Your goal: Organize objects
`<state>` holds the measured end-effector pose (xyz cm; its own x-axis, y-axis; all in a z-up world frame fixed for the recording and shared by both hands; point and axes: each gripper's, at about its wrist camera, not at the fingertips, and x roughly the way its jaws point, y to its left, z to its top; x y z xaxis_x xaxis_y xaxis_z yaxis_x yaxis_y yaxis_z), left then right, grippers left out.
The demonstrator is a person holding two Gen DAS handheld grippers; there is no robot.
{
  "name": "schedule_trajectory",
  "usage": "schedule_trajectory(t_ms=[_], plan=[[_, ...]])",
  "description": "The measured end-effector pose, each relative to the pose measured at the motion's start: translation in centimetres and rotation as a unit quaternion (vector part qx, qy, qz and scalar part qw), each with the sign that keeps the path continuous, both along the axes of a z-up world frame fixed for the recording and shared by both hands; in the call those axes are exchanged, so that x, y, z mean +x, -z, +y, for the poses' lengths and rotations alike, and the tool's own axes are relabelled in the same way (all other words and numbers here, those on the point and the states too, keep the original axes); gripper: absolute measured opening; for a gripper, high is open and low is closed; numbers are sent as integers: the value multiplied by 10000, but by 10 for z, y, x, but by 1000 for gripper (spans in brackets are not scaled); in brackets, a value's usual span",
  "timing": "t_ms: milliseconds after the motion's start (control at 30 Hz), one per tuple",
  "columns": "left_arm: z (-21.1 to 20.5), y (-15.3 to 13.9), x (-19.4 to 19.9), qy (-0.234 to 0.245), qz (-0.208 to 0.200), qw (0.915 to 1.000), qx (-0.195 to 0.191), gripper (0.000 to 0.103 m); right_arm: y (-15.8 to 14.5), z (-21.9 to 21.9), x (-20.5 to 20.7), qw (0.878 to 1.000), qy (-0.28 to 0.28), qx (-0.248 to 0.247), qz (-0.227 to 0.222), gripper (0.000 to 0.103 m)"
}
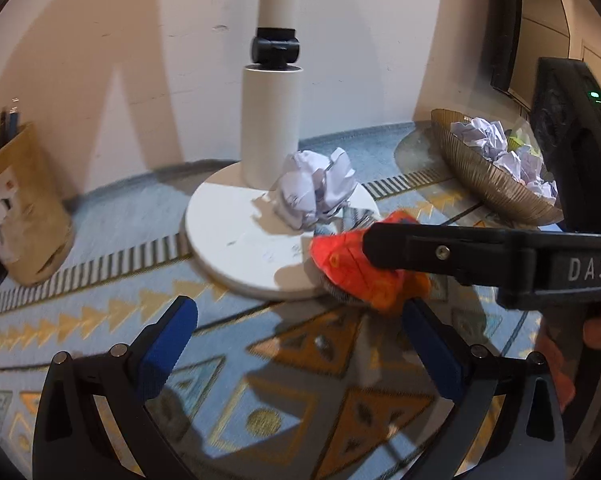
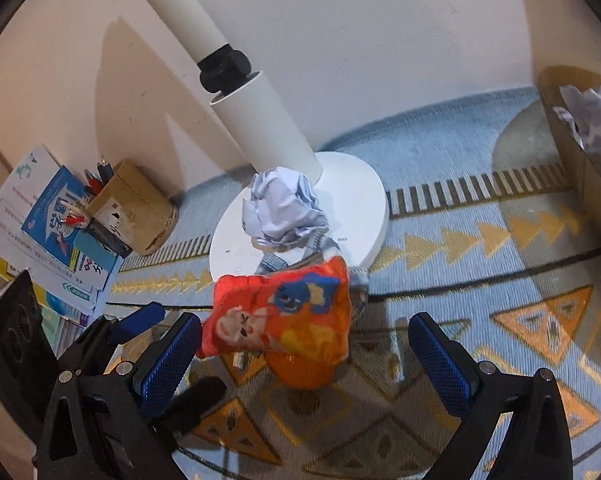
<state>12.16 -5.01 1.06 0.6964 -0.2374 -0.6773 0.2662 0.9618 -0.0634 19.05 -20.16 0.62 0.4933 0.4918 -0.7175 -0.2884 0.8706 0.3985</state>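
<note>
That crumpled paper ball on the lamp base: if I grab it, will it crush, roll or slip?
The paper ball looks loosely crumpled, so it will probably squash between the pads rather than resist. It is likely very light. Its creased, irregular shape should not roll far, though a nudge might slide it across the smooth lamp base.

A: What do the tools look like?

B: The left gripper, at the bottom of the left wrist view, has black angular arms, silver round pins at the joints and blue ribbed pads on its fingers.

A: And the other one?

B: The right gripper is built the same: black frame, silver pins, blue textured pads. At the right of the left wrist view its black body carries white letters "DAS" and a small silver screw.
</note>
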Motion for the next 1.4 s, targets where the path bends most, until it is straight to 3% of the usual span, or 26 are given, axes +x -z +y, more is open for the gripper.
schedule_trajectory(t_ms=[33, 133, 267, 333, 500, 633, 833, 900, 1033, 1067, 1100, 1200, 1233, 1267, 1300, 1400], plan=[[-2, 1, 3, -1, 39, 10000, -30, 102, -1, -2, 1, 10000, 47, 70, -44, 99], [-8, 4, 12, 71, 153, 9995, -277, 102, -2, -8, 2, 9995, 36, 306, -86, 69], [-18, 5, 18, 60, 194, 9989, -421, 102, -7, -11, -3, 9991, -152, 216, -345, 46], [-21, 5, 20, 16, 193, 9990, -410, 102, -9, -20, -4, 9981, -100, 491, -367, 32], [-30, 5, 18, 20, 189, 9995, -269, 101, 1, -44, 2, 9910, 73, 1336, -8, 27], [-33, 5, 14, 120, 180, 9993, -293, 99, 4, -69, 1, 9750, 341, 2195, 51, 26], [-31, 3, 17, -21, 149, 9990, -420, 94, 3, -82, -2, 9709, 469, 2349, 48, 26], [-30, 1, 15, -55, 85, 9991, -414, 80, 7, -88, -5, 9630, 427, 2655, 149, 26], [-27, 0, 17, -104, 53, 9986, -511, 73, 18, -94, -7, 9361, 260, 3480, 443, 26], [-26, 1, 18, -52, 86, 9983, -578, 63, 19, -94, -8, 9295, 198, 3648, 499, 26], [-27, 0, 18, 15, 74, 9977, -673, 45, 20, -94, -10, 9230, 152, 3806, 552, 26], [-30, -5, 12, -30, -164, 9981, -598, 23, 16, -95, -15, 9216, 119, 3847, 503, 26], [-31, -6, 10, -26, -224, 9981, -573, 21, 14, -95, -17, 9191, 115, 3908, 486, 26], [-31, -7, 8, -15, -288, 9980, -569, 13, 14, -97, -18, 9141, 85, 4023, 503, 23], [-31, -9, 6, -32, -358, 9979, -538, 11, 13, -99, -18, 9096, 79, 4123, 514, 20], [-31, -13, 1, -46, -499, 9974, -514, 9, 9, -104, -22, 9192, 193, 3912, 410, 18]])
